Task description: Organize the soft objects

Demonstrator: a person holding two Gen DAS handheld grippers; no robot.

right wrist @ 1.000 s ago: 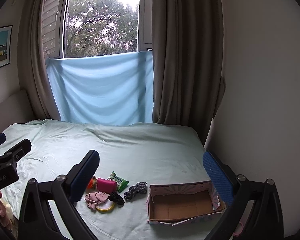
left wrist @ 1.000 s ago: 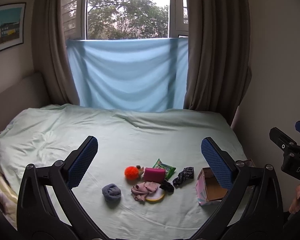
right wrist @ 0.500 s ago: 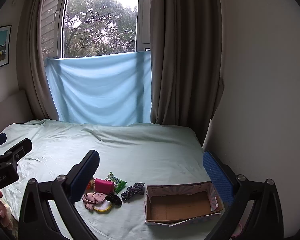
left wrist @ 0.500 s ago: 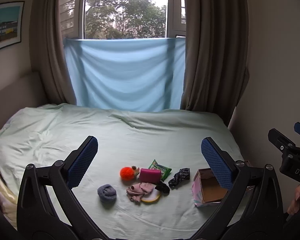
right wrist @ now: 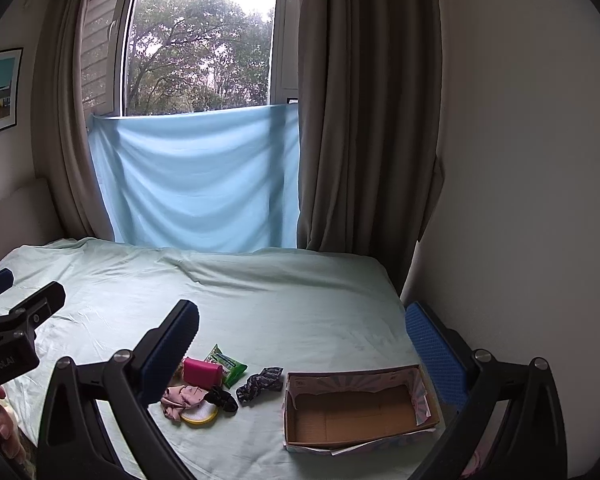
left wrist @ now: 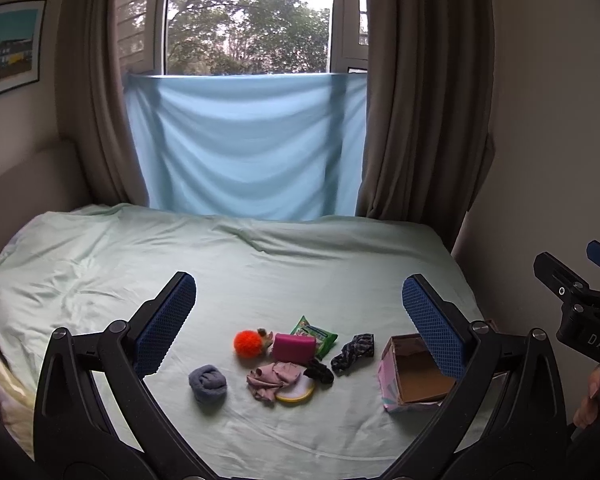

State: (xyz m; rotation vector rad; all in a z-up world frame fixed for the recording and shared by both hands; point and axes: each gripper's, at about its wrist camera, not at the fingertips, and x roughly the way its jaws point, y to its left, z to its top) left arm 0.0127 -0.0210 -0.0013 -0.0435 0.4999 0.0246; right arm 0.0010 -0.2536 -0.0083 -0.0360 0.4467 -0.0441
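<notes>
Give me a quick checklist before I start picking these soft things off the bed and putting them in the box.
1. Left gripper open, nothing held: ok.
2. Right gripper open, nothing held: ok.
3. Cardboard box open-topped, looks empty: ok.
4. Items out in the open on the bed sheet: ok, though the pink cloth overlaps the round yellow-rimmed item.
5. Blue rolled sock lies apart, easy first pick: ok.
6. Firmness of the magenta pouch: cannot tell.

The box (right wrist: 355, 412) is brown cardboard, plain and dull inside. The bed sheet (left wrist: 300, 272) is soft wrinkled cloth. The orange ball (left wrist: 247, 343) looks fuzzy. The green packet (left wrist: 315, 334) is shiny plastic.
</notes>
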